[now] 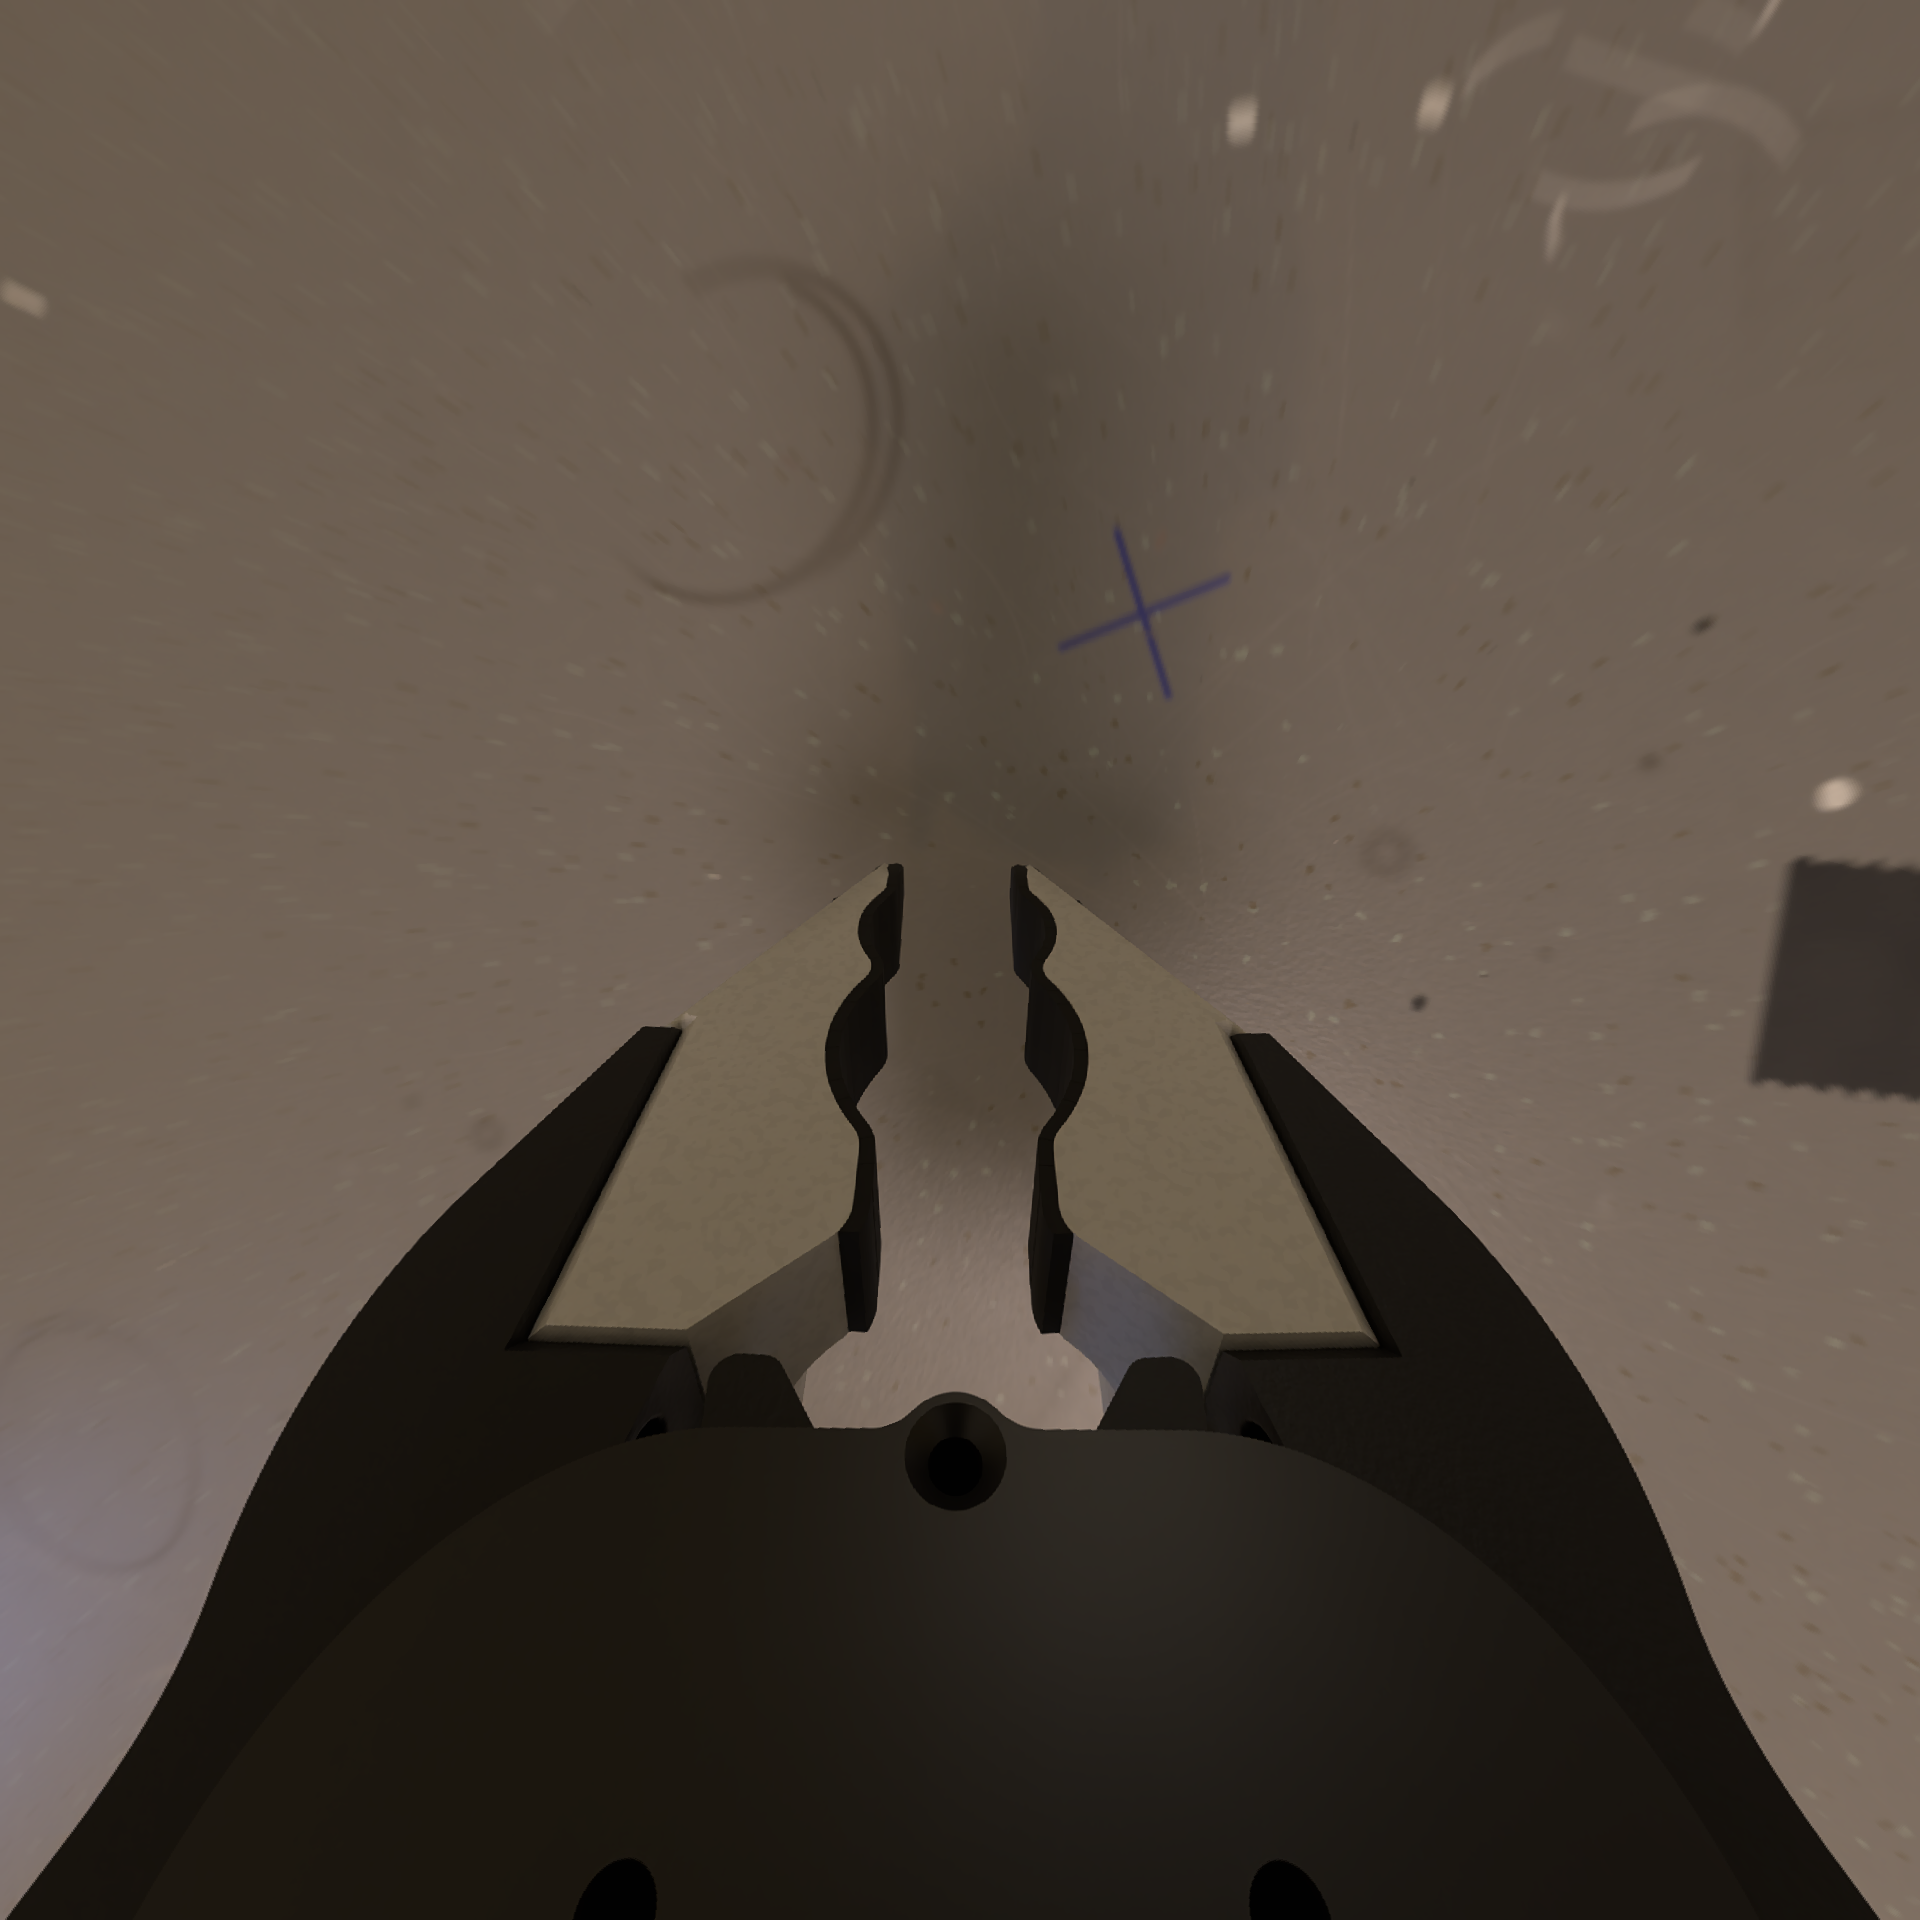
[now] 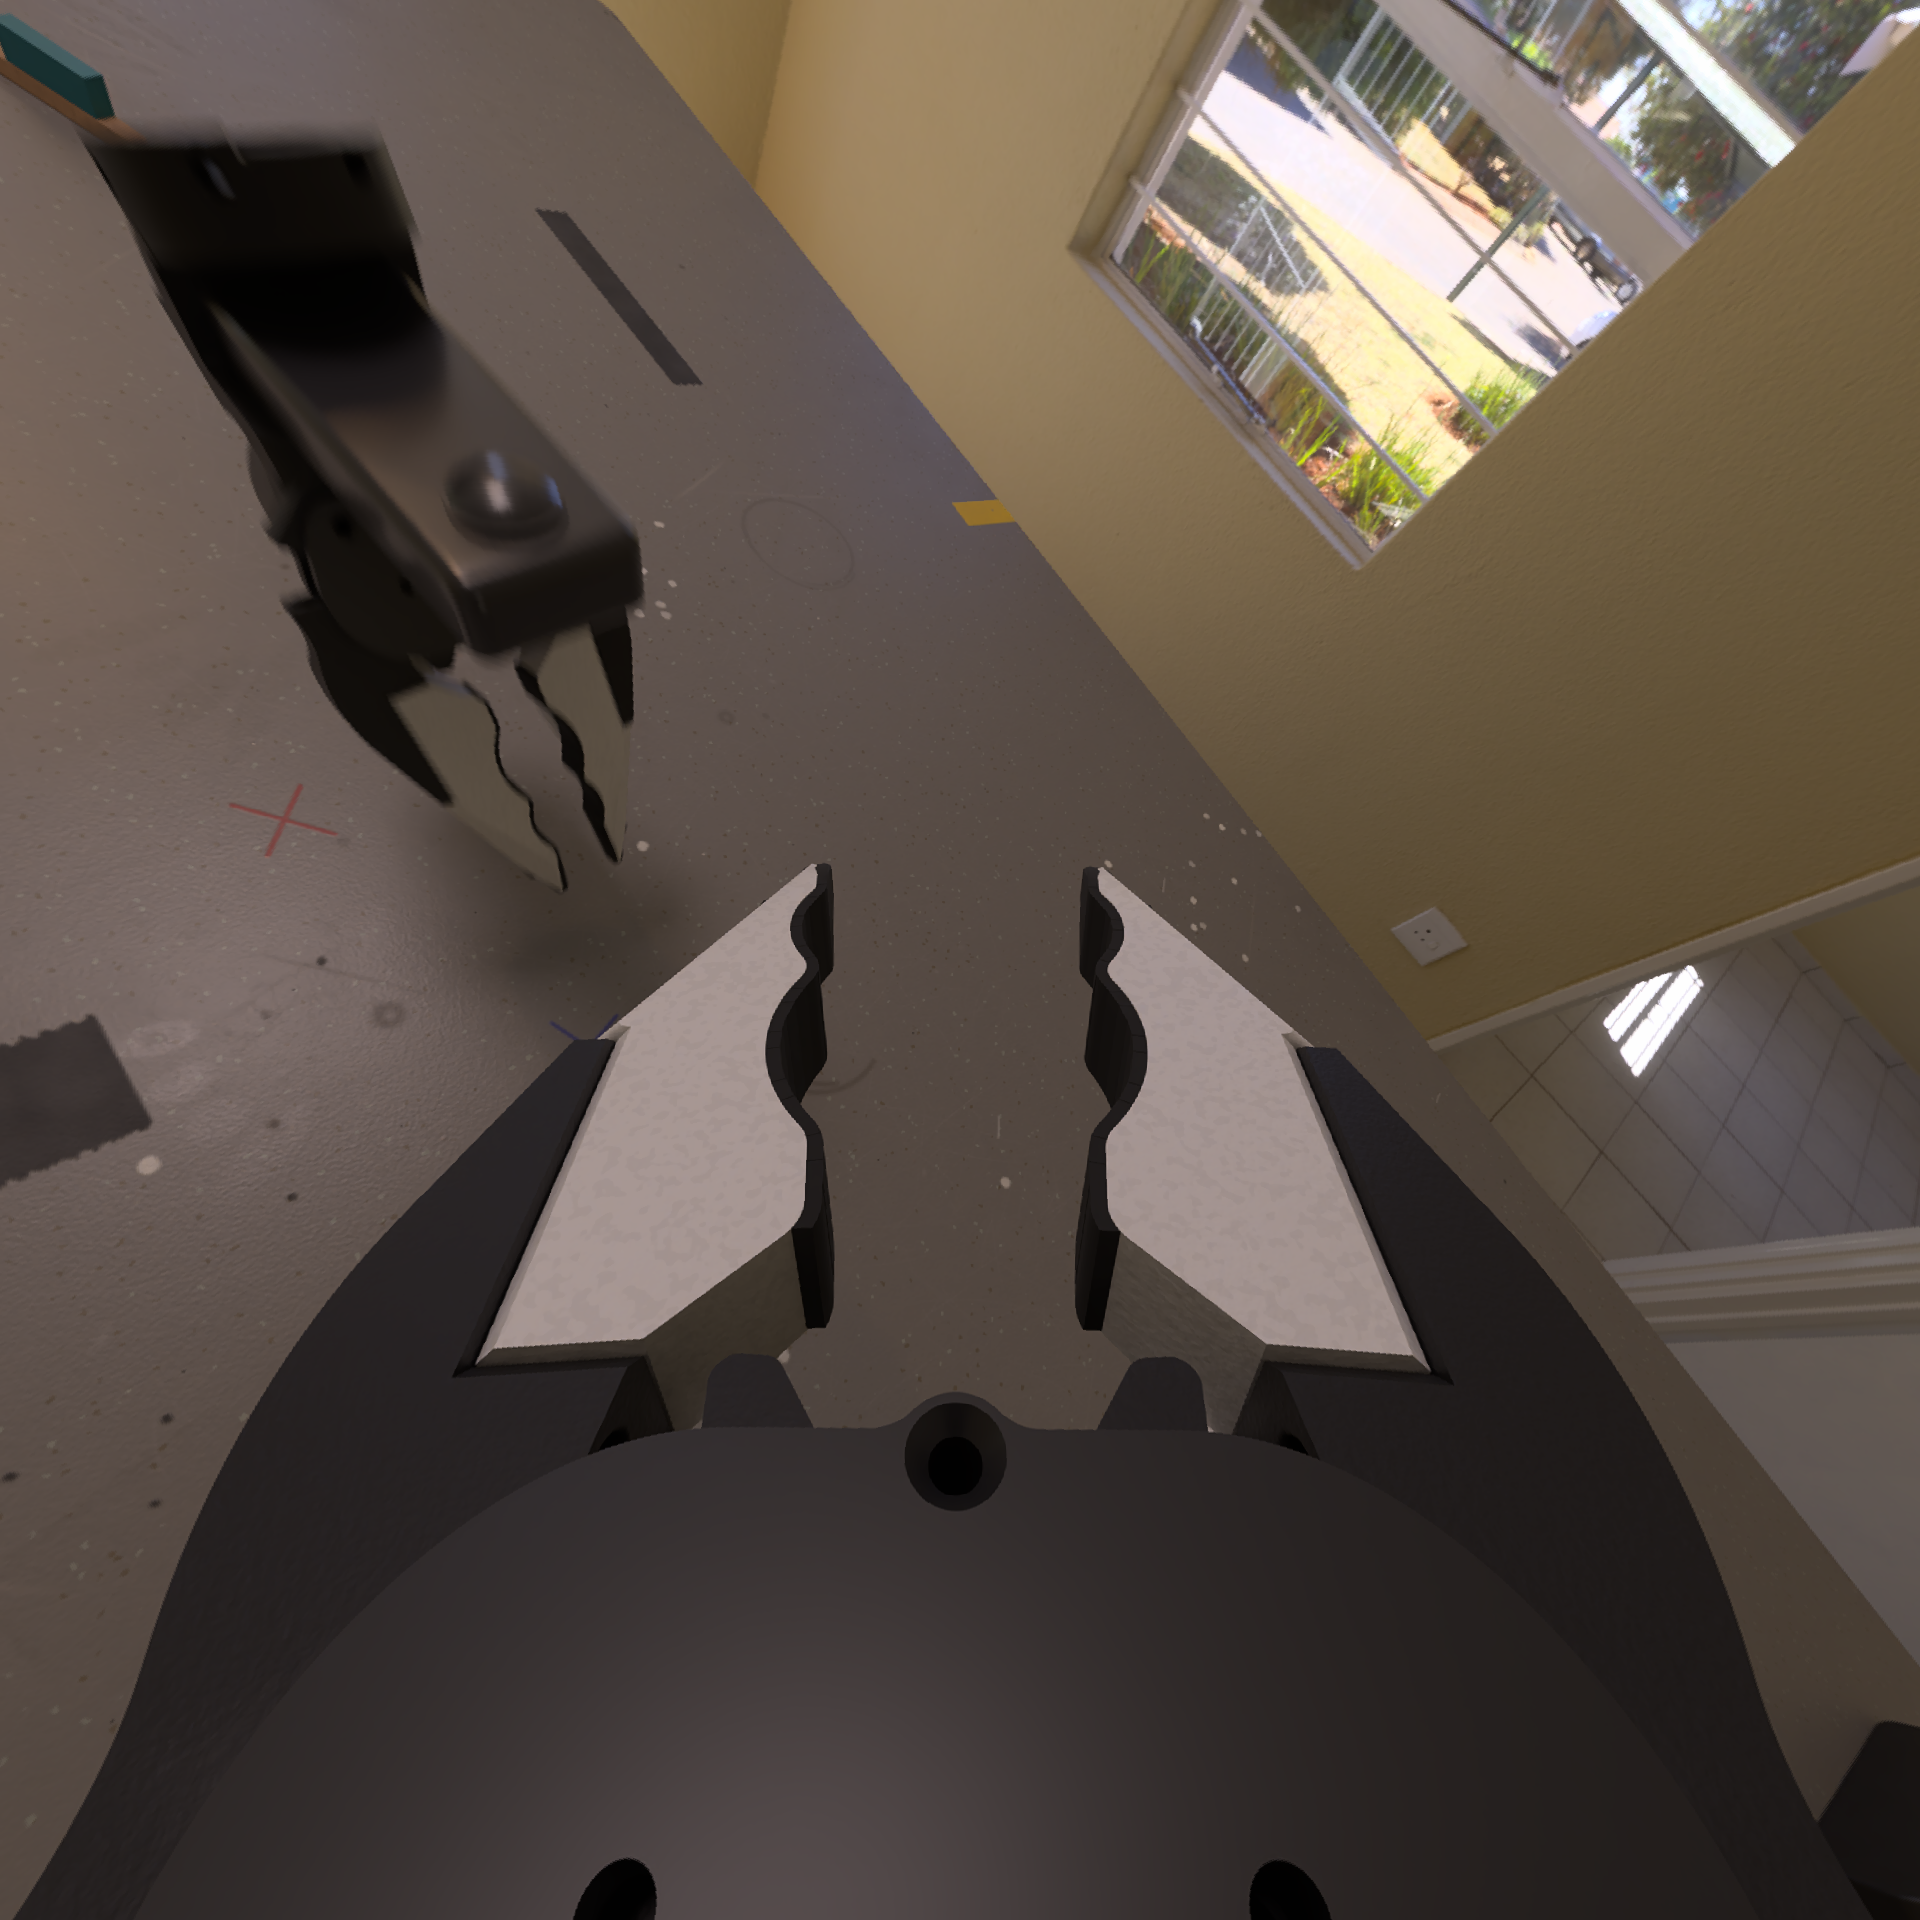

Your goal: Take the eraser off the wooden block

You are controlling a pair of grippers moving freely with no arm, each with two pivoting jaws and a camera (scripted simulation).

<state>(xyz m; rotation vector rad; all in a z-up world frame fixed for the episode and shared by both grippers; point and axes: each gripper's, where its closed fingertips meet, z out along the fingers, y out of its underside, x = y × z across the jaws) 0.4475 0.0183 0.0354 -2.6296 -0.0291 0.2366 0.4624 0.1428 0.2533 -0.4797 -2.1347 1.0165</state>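
Observation:
A teal eraser [image 2: 57,68] lies on a wooden block [image 2: 116,128], of which only a thin tan edge shows, at the far top left corner of the right wrist view; the left gripper's body hides the rest. Neither shows in the left wrist view. My left gripper [image 1: 958,873] points down at the bare grey table [image 1: 416,727] with a narrow gap between its fingers and nothing in it. It also shows in the right wrist view [image 2: 590,868], hovering above the table, well short of the eraser. My right gripper [image 2: 956,873] is open wide and empty above the table.
A blue cross [image 1: 1143,613] and a dark tape patch [image 1: 1839,977] mark the table. The right wrist view shows a red cross [image 2: 283,821], a dark strip [image 2: 618,296], a dark patch [image 2: 62,1101], a yellow tag [image 2: 982,511] at the table edge, and a wall with a window [image 2: 1455,239].

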